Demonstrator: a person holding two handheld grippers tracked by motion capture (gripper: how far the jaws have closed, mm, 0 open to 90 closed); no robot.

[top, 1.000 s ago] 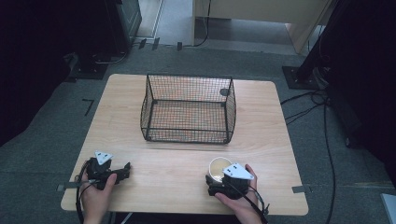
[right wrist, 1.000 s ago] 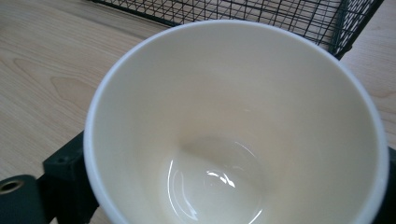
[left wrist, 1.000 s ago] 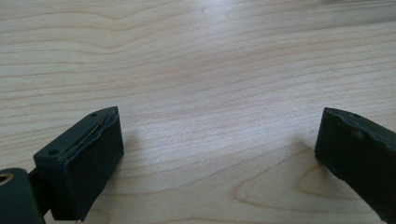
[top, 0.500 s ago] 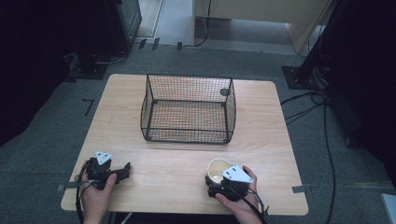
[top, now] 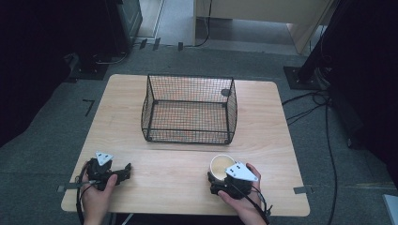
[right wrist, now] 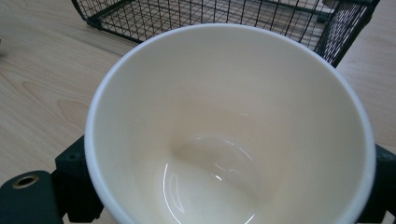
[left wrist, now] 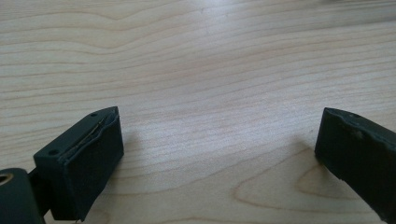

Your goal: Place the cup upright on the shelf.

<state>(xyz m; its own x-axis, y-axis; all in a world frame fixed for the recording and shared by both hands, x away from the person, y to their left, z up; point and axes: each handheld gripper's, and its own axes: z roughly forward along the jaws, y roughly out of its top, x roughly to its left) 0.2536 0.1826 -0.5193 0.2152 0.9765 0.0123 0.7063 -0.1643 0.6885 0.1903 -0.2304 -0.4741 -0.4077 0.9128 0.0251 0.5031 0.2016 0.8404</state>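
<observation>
Cup (top: 221, 166) near tabletop (top: 178, 164) front edge, clamped between right hand-held gripper (top: 224, 180) jaws. Left hand-held gripper (top: 123, 171) wide open, empty. Best lifted level, clear over basket (top: 187, 110) rim.

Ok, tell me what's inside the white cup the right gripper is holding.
The cup looks empty: the right gripper view shows only its glossy cream wall and bare bottom. The near part of its floor is hidden behind the near rim.
</observation>
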